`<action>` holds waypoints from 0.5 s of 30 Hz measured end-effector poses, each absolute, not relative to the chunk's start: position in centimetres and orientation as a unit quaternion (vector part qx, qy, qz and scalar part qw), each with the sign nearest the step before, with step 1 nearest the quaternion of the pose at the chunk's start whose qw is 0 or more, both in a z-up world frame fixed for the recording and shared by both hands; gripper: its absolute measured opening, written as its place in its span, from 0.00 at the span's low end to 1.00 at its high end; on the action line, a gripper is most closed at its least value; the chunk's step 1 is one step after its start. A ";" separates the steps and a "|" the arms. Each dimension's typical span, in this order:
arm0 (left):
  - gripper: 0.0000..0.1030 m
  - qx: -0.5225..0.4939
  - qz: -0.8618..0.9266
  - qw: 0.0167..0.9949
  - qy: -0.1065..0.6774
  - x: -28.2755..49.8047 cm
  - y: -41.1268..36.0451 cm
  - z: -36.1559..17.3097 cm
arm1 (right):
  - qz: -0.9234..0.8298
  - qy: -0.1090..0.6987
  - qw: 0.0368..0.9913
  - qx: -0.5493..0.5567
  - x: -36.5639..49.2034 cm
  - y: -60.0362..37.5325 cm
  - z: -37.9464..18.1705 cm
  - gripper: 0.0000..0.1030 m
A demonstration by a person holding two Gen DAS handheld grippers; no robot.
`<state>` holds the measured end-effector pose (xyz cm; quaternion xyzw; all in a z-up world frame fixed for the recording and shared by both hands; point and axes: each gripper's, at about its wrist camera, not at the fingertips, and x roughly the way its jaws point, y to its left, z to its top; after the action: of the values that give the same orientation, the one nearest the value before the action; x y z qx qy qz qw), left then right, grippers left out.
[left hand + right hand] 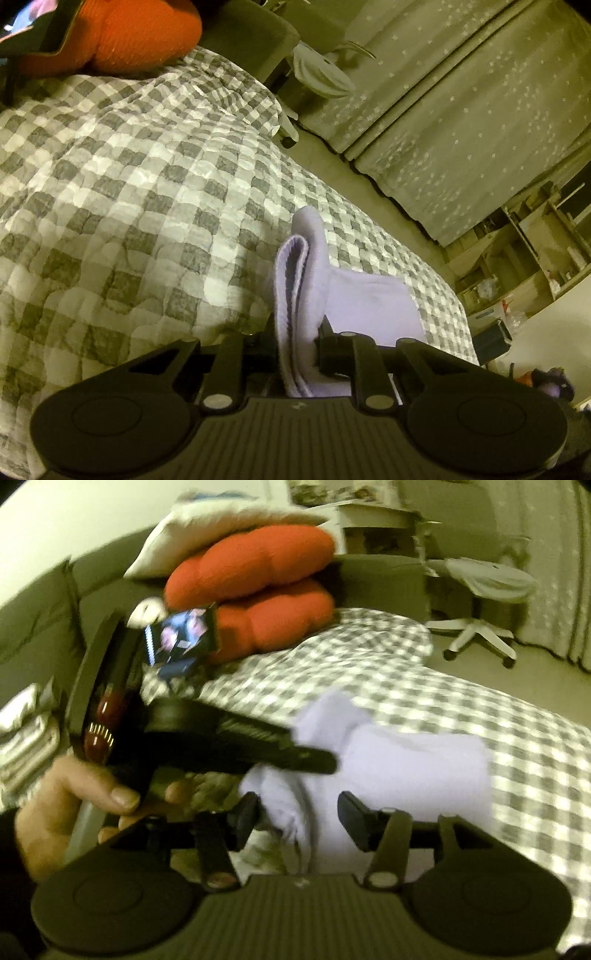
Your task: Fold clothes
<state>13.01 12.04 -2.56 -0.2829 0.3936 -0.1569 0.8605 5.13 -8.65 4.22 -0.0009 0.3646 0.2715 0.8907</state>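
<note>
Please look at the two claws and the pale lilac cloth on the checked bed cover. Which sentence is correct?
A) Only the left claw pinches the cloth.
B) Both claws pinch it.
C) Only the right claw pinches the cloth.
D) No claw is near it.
A: the left claw is clamped on the folded lilac cloth, while the right claw stands open around it, pads apart.

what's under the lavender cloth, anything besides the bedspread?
Only the grey-and-white checked bedspread shows around the lavender cloth. One folded end is lifted, pinched in the left tongs. Whatever lies directly beneath the flat part is covered and cannot be seen.
</note>
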 end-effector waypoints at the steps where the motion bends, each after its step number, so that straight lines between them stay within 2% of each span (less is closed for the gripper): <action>1: 0.17 -0.280 -0.157 0.862 0.393 13.0 11.9 -2.5 | 0.258 0.365 0.895 0.011 5.4 -9.6 4.4 0.49; 4: 0.17 -0.274 -0.154 0.865 0.392 12.8 11.8 -2.4 | 0.205 0.379 0.900 0.061 6.6 -12.2 4.3 0.46; 6: 0.17 -0.266 -0.152 0.868 0.390 12.6 11.8 -2.3 | 0.176 0.395 0.897 0.094 7.5 -13.5 3.8 0.41; 15: 0.17 -0.240 -0.149 0.878 0.386 12.1 11.3 -2.0 | 0.144 0.429 0.884 0.113 10.0 -14.6 1.4 0.39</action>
<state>12.09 11.30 -1.97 -0.2402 0.3856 -0.1492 0.8783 9.96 -14.64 1.35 0.1135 0.4294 0.1444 0.8842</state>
